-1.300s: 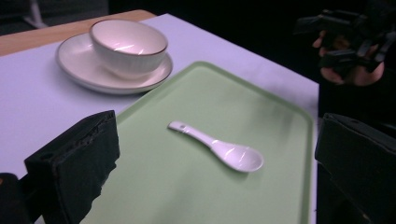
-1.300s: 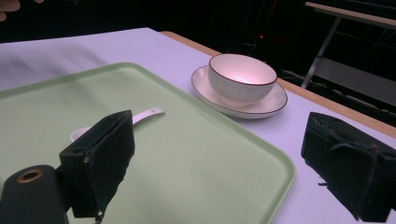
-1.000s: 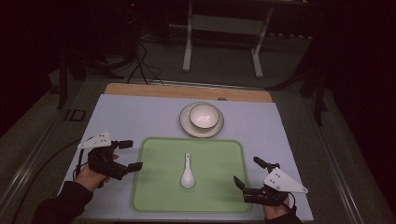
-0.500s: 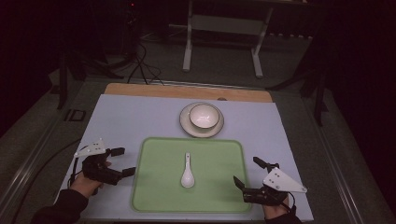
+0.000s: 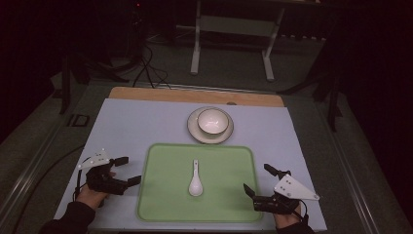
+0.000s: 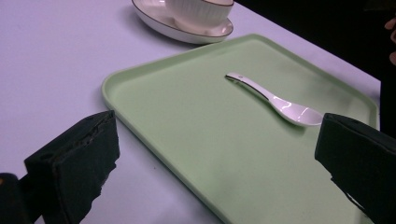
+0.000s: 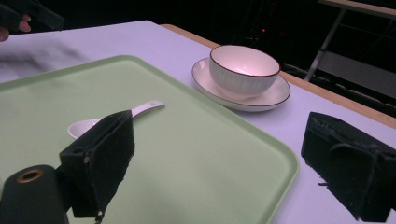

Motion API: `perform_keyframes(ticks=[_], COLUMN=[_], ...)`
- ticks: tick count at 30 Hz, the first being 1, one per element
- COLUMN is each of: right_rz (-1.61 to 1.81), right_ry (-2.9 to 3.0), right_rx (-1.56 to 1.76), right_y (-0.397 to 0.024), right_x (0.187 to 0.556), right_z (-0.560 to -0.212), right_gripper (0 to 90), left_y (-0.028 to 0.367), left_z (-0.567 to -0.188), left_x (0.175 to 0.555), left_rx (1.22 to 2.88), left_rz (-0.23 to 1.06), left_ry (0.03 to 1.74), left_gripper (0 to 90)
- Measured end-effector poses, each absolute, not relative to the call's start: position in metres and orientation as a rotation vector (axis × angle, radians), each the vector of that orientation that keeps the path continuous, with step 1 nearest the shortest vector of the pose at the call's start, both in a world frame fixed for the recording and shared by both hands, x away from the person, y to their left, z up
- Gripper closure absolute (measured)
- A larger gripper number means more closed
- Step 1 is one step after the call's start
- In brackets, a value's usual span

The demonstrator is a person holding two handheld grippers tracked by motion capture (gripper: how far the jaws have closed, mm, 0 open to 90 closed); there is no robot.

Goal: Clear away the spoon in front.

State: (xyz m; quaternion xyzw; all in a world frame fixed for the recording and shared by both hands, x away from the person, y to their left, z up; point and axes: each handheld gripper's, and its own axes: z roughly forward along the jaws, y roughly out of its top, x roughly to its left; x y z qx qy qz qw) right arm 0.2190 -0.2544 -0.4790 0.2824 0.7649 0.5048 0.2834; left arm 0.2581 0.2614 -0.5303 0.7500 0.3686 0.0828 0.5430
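From the high view I see my left hand-held gripper (image 5: 127,170) just off the left edge of the flat pale-green plastic tray (image 5: 229,165), resting low over the light lavender desk (image 5: 136,126), with its two black jaws spread wide and nothing between them. My right hand-held gripper (image 5: 259,181) sits at the tray's right near corner, one jaw over the tray's edge and the other over the desk beside it, and its jaws too stand wide apart and empty. The small white ceramic soup spoon (image 5: 195,178) lies on the middle of the tray, bowl end toward me and handle pointing away toward the far side, well apart from both grippers. In the left gripper view the spoon (image 6: 275,99) lies between the two jaws but farther out on the tray (image 6: 196,140), untouched. In the right gripper view the spoon (image 7: 140,111) is partly hidden behind the left-hand jaw, only its handle and part of its bowl showing. Beyond the tray's far edge, a white ribbed ceramic bowl with a dark rim (image 5: 213,120) stands upright on a matching white saucer (image 5: 195,131), just clear of the tray.
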Motion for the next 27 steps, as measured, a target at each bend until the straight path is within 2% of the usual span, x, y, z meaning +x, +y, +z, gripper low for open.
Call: perform_keyframes(ticks=[8,27], right_rz=[1.334,1.266], right_ry=[2.040,2.038], right_rx=[0.782,0.808], right_y=[-0.259,-0.259], right_x=[0.220,0.224], right_z=[-0.482,-0.485], right_gripper=[9.8,9.9], left_y=[0.256,0.243], left_z=[-0.534,-0.529], left_x=[0.258,0.257], left_rx=[1.836,1.851], left_rz=[0.218,0.231], left_ry=[0.862,0.831], left_gripper=[0.0,0.0])
